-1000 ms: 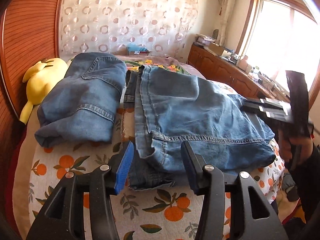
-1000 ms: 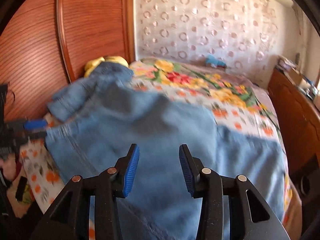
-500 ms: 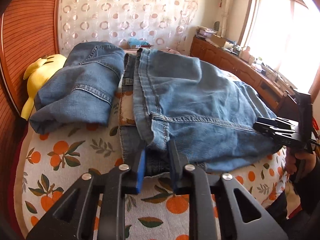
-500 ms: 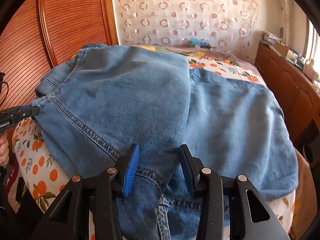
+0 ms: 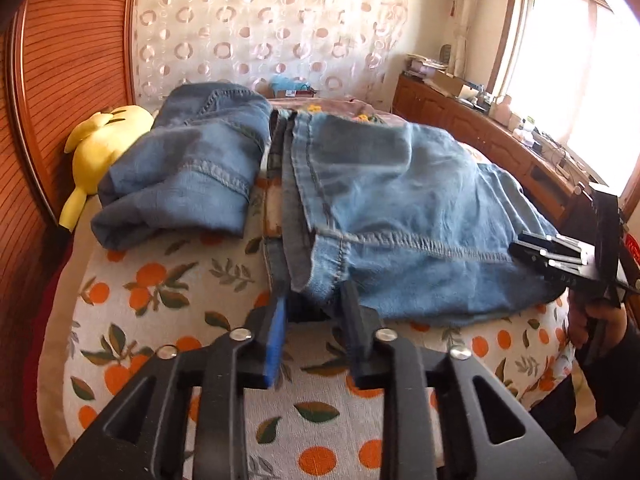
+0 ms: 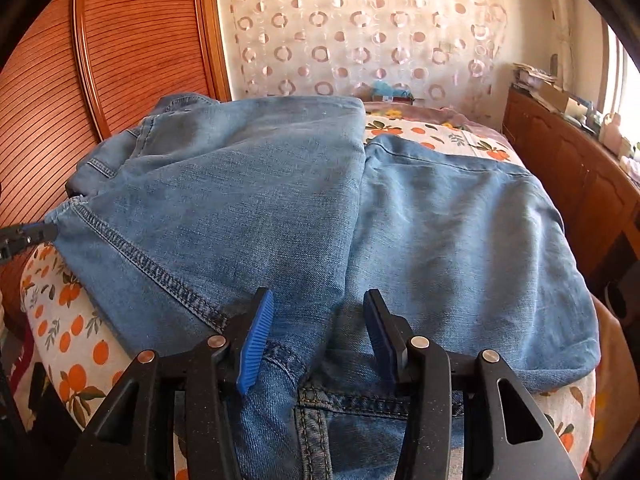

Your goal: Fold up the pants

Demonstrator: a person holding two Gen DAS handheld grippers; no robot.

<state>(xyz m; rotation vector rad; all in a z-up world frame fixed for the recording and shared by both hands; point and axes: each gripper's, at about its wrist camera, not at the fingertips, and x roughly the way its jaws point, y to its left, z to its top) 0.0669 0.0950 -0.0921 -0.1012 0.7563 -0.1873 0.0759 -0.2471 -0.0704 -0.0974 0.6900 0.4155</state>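
Light blue jeans lie partly folded on the bed, with the hem at the near edge. My left gripper is closed on the near left hem corner of the jeans. The jeans also fill the right wrist view. My right gripper is open, its jaws straddling the denim at the near edge, with the waistband seam below it. The right gripper also shows in the left wrist view, at the right hem corner. The left gripper's tip shows in the right wrist view, at the left hem corner.
A second folded pair of jeans lies at the left on the bedspread with orange print. A yellow plush toy lies against the wooden headboard. A wooden cabinet with clutter runs along the right, under the window.
My left gripper moved forward onto the hem corner and closed on it. My right gripper swung in over the jeans to the near edge and stayed open.
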